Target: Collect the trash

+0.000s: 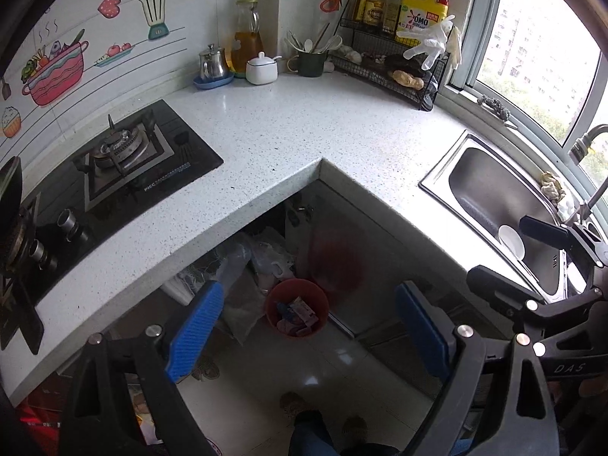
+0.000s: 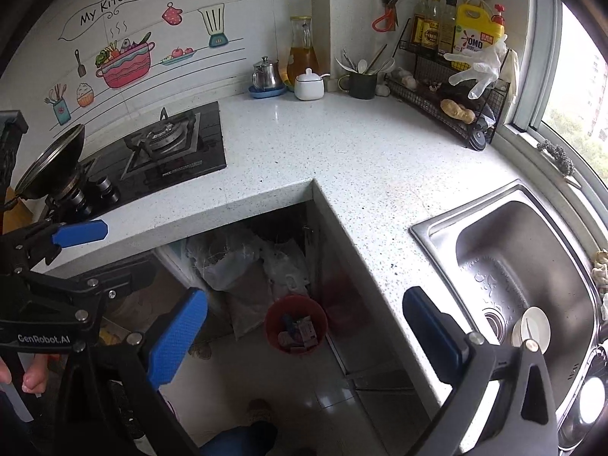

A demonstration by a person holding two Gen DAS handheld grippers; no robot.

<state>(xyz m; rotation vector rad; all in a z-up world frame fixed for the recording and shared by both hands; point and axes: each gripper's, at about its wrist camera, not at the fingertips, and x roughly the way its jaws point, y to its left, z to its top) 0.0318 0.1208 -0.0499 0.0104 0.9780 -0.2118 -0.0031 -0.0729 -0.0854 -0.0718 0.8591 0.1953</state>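
Both tools are spread wide with nothing in them, left tool [image 1: 307, 326] and right tool [image 2: 304, 338] hanging above the red trash bin [image 2: 296, 323], which sits on the floor [image 2: 273, 380] in the worktop [image 2: 323, 144] corner, wrappers inside.

This is a home kitchen. An L-shaped white speckled stone countertop [image 2: 304, 144] runs along two walls, with a black glass gas hob [image 2: 167, 148] set into one arm and a stainless-steel sink [image 2: 532, 266] under a window [image 2: 570, 87] in the other. A colourful wall sticker reading "My Kitchen" [image 2: 114, 3] covers the tiles behind the hob. In the corner stand a black wire rack of sauce bottles [image 2: 448, 87], a glass oil jug [image 2: 302, 53] and a dark mug of utensils [image 2: 361, 79]. A red plastic waste bin [image 2: 296, 325] sits on the tiled floor.
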